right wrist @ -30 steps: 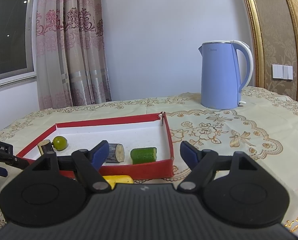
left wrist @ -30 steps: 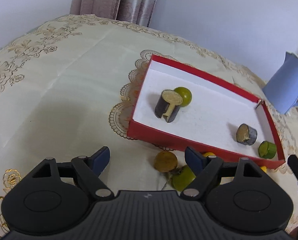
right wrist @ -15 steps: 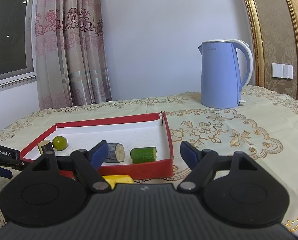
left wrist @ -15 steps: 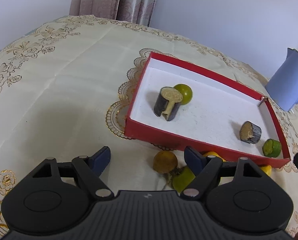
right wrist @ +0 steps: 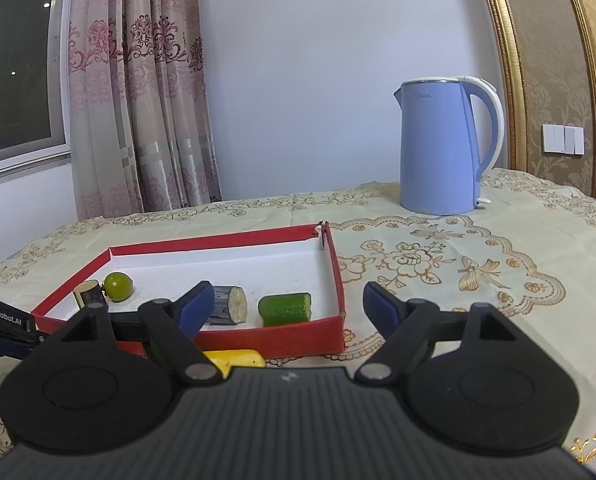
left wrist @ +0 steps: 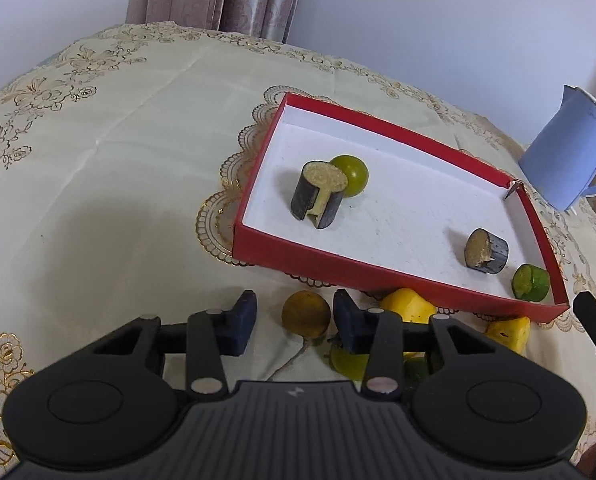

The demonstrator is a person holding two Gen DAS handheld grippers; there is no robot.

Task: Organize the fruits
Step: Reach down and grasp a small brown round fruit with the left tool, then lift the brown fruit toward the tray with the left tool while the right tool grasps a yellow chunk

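A red box (left wrist: 377, 270) with a white floor lies on the tablecloth. It holds a green round fruit (left wrist: 351, 174), two dark eggplant pieces (left wrist: 319, 194) (left wrist: 485, 254) and a green cucumber piece (left wrist: 531, 282). In front of the box lie a brown round fruit (left wrist: 305, 314), yellow pieces (left wrist: 407, 306) and a green fruit (left wrist: 347, 360). My left gripper (left wrist: 294, 320) points down at the brown fruit; its jaws are closing with the fruit between them, and a gap still shows on the left side. My right gripper (right wrist: 288, 298) stands open and empty before the box (right wrist: 274, 334).
A blue kettle (right wrist: 445, 148) stands on the table behind the box, at the right edge of the left wrist view as the kettle (left wrist: 569, 152). Curtains and a wall lie beyond. A yellow piece (right wrist: 234, 358) lies against the box's front wall.
The left gripper's jaws have drawn much closer together around the brown fruit. The right gripper and the things in the box have not moved.
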